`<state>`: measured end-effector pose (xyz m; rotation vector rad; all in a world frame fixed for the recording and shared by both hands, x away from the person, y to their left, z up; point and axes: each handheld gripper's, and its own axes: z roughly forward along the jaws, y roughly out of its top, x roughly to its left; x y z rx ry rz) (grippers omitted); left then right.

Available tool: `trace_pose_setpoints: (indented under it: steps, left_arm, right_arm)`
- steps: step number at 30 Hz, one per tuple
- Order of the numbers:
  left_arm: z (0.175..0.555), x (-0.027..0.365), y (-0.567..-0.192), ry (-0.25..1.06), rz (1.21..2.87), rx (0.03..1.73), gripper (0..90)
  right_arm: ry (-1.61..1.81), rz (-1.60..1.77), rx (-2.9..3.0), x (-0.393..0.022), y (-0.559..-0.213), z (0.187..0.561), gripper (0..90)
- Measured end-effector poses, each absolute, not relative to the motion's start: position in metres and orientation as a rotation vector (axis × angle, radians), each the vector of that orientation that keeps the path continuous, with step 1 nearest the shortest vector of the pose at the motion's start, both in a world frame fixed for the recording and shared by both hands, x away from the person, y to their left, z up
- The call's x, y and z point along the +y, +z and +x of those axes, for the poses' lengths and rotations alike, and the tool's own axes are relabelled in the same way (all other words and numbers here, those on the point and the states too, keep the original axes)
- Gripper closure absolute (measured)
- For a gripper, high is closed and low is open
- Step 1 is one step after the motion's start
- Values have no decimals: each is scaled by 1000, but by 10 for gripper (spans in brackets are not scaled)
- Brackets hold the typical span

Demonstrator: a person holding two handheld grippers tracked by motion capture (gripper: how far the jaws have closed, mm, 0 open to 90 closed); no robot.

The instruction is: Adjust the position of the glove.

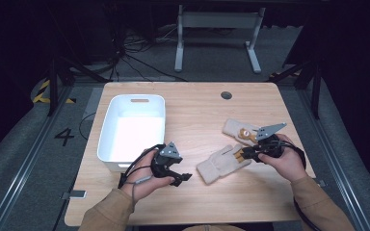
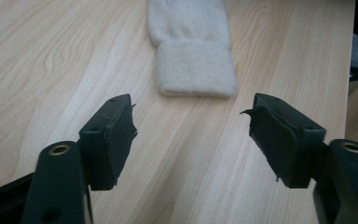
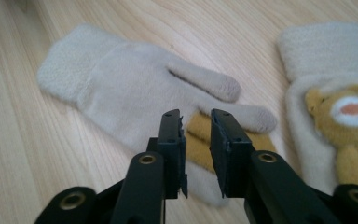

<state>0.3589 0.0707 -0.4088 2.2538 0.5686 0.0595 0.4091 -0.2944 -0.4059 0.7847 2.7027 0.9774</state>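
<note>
Two cream knit gloves lie on the wooden table (image 1: 197, 106). The nearer glove (image 1: 217, 166) (image 3: 121, 93) lies flat with its cuff (image 2: 193, 60) toward my left gripper. The farther glove (image 1: 236, 129) (image 3: 326, 60) carries a yellow bear (image 3: 349, 112). My right gripper (image 1: 243, 155) (image 3: 196, 116) hovers over the nearer glove's fingers. Its jaws stand a narrow gap apart, and a yellow patch of fabric shows through the gap. My left gripper (image 1: 178, 172) (image 2: 191, 121) is open and holds nothing, a short way before the cuff.
A white plastic tub (image 1: 107, 130) stands on the left of the table, just beyond my left hand. A round cable hole (image 1: 226, 95) sits near the far edge. Bare wood lies between the tub and the gloves.
</note>
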Motion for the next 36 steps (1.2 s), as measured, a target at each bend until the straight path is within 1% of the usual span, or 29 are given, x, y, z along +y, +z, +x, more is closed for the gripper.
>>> trace_pose_setpoints:
  steps: [1,3,8,11,14,16,21,29,36]
  left_arm:
    - [359,71,-409,60,2254,569,296]
    - [358,68,-407,49,2233,576,303]
    - [356,68,-402,40,2246,566,397]
    - [353,69,-397,21,2244,562,428]
    - [353,69,-395,27,2244,559,429]
    - [353,69,-395,21,2244,562,428]
    - [354,69,-396,17,2239,570,426]
    - [354,68,-398,7,2247,568,420]
    - [354,67,-398,3,2243,561,412]
  right_arm:
    - [977,785,2703,-294,-406,409,747]
    - [968,765,2713,-289,-404,414,747]
    - [956,739,2728,-284,-401,423,761]
    - [941,726,2741,-277,-401,432,793]
    - [920,712,2749,-273,-402,437,803]
    - [909,694,2757,-266,-403,445,833]
    - [872,668,2772,-254,-407,457,867]
    - [869,675,2801,-234,-423,468,875]
    - [850,686,2813,-232,-432,472,878]
